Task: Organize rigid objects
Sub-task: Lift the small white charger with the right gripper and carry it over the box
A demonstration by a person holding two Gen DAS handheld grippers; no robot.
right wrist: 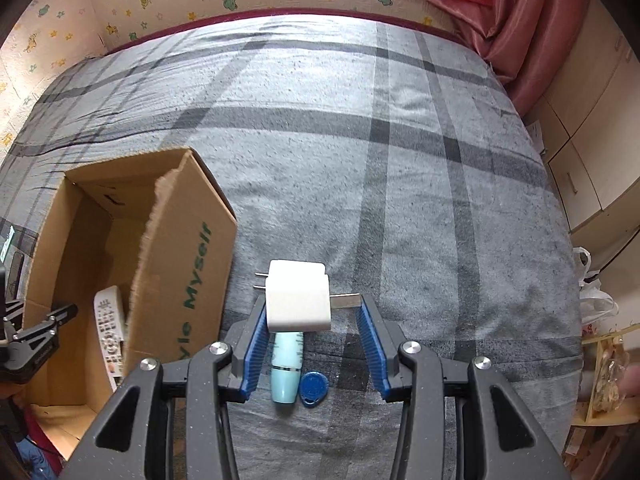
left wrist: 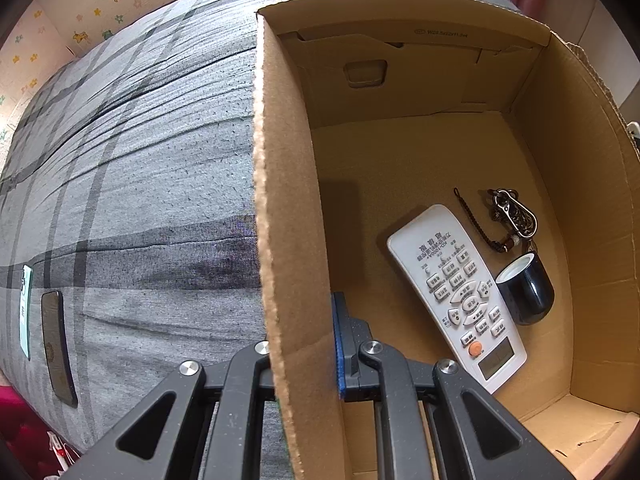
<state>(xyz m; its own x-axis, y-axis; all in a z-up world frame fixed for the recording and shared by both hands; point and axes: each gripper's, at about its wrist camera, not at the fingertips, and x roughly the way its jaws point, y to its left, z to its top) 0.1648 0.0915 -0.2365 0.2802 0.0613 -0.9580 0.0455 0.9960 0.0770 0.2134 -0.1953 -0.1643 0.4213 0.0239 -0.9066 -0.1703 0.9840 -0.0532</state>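
Right wrist view: the right hand-held gripper (right wrist: pixel 312 344) is seen partly spread, and a white plug adapter (right wrist: pixel 299 297) sits between its blue pads (right wrist: pixel 256 354). The left pad is touching the adapter's side; a thin metal strip (right wrist: pixel 346 300) reaches from the adapter's other side to the right pad, so the adapter is judged to be pinched, though the contact on that side cannot be read with certainty. The adapter's prongs are pointed left, toward the cardboard box (right wrist: pixel 176 264).

Below the adapter, on the grey checked bed (right wrist: pixel 400 160), a pale blue tube (right wrist: pixel 286 364) is lying with its long axis running away from the camera, and a blue key fob (right wrist: pixel 313 388) is set just beside it on the right. Both are nearer the right hand than the left.

The box lies to the left of the right hand-held gripper, its torn wall between them. That wall would have to be cleared before the adapter could be set inside.

In the left wrist view, the left hand-held gripper (left wrist: pixel 304 356) is pressed together on the box's near wall (left wrist: pixel 288 240), so the box is judged to be steadied. Inside are a white remote control (left wrist: pixel 460 292), a dark cup (left wrist: pixel 528 292) on its side and a keychain (left wrist: pixel 512 212). Two phones (left wrist: pixel 58 344) remain on the bed beyond the box.
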